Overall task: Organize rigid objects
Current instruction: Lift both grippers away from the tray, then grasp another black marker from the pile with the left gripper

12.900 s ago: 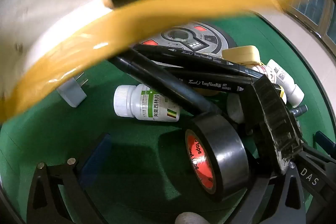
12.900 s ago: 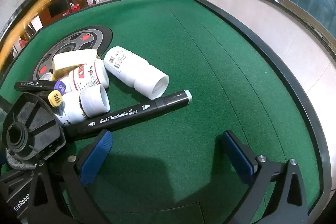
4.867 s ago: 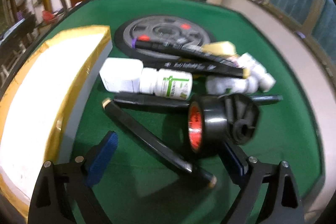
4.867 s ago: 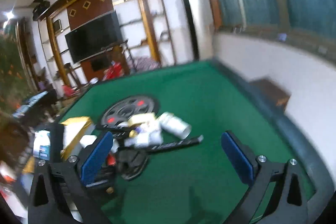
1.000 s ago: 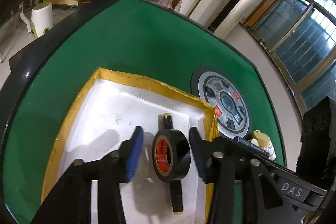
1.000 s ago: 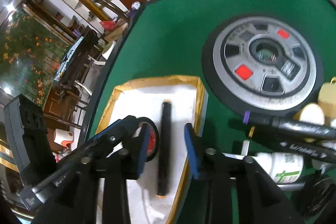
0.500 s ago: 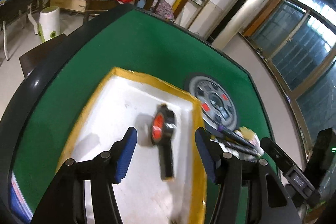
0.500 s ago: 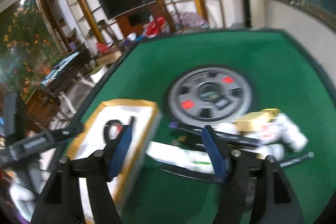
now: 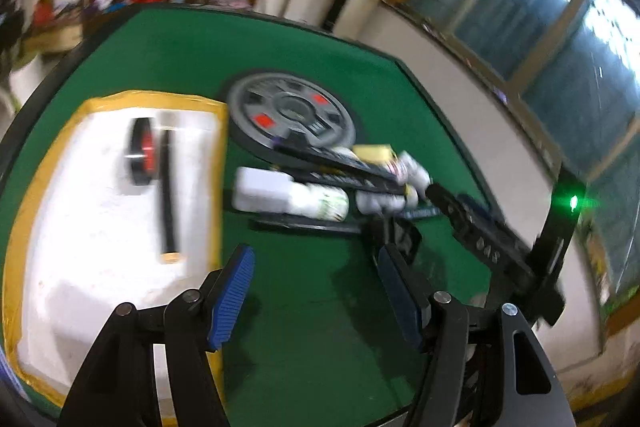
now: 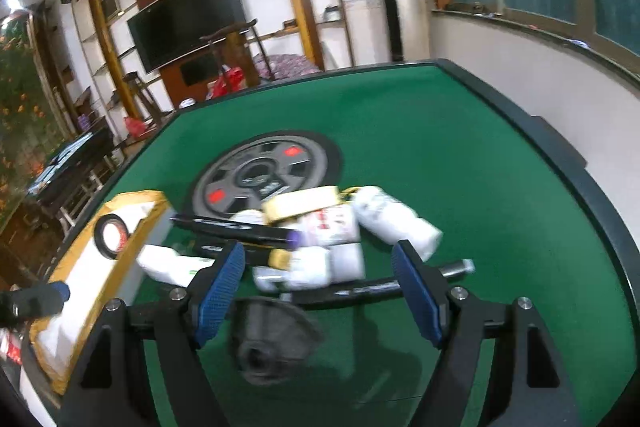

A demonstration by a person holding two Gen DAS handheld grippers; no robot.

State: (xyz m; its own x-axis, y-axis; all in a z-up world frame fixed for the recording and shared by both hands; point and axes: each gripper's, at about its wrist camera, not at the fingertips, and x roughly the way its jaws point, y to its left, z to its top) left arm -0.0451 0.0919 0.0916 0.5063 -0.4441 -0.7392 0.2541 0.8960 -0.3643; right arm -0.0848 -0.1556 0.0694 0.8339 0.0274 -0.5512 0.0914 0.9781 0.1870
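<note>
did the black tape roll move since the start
Yes. The black tape roll lay on the green felt among the markers; now it stands inside the yellow-edged tray, left of the grey disc.

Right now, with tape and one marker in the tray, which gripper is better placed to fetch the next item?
Probably the right gripper: open and empty, with the bottles and marker directly between its fingers; the left gripper faces bare felt.

Both wrist cameras look obliquely down over the green table (image 9: 320,307); each view shares the central clutter and white tray (image 9: 100,227).
</note>
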